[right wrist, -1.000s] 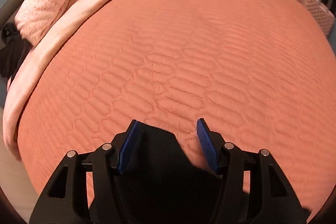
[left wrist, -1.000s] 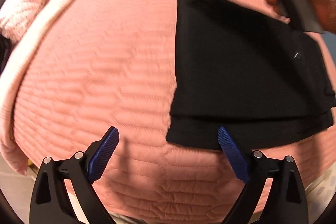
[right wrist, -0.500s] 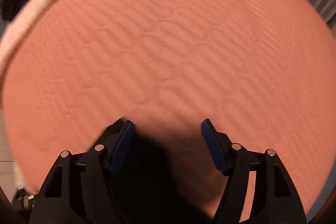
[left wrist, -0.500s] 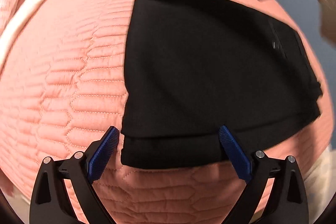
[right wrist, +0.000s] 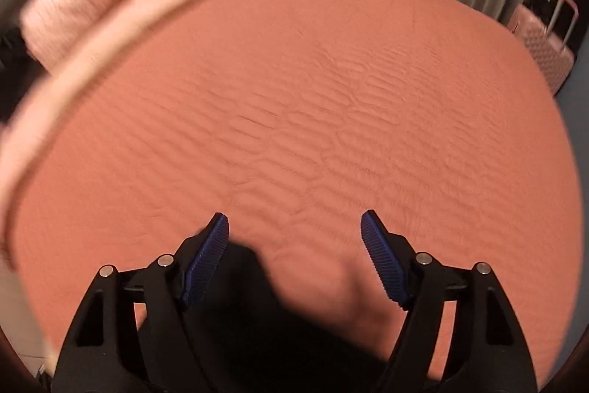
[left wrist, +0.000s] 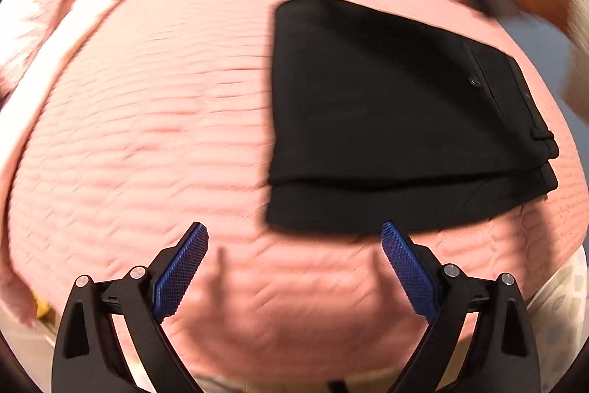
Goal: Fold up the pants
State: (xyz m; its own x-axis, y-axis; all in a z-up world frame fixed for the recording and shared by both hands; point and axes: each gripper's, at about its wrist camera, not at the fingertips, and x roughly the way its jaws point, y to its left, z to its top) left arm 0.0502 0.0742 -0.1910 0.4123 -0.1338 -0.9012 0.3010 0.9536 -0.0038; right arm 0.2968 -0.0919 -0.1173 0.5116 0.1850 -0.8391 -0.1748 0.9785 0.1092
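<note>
Folded black pants (left wrist: 386, 120) on pink quilt (left wrist: 147, 135), L tool (left wrist: 294, 238) wide, empty, R tool (right wrist: 294, 223) just been widening, empty

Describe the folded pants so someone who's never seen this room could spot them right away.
Start at the bed covered by a salmon-pink quilted bedspread. In the left wrist view, the folded pants lie flat on its right part, just beyond the open left gripper. They are the only black item on the pink cover, a neat layered stack with a small button near the right edge.
</note>
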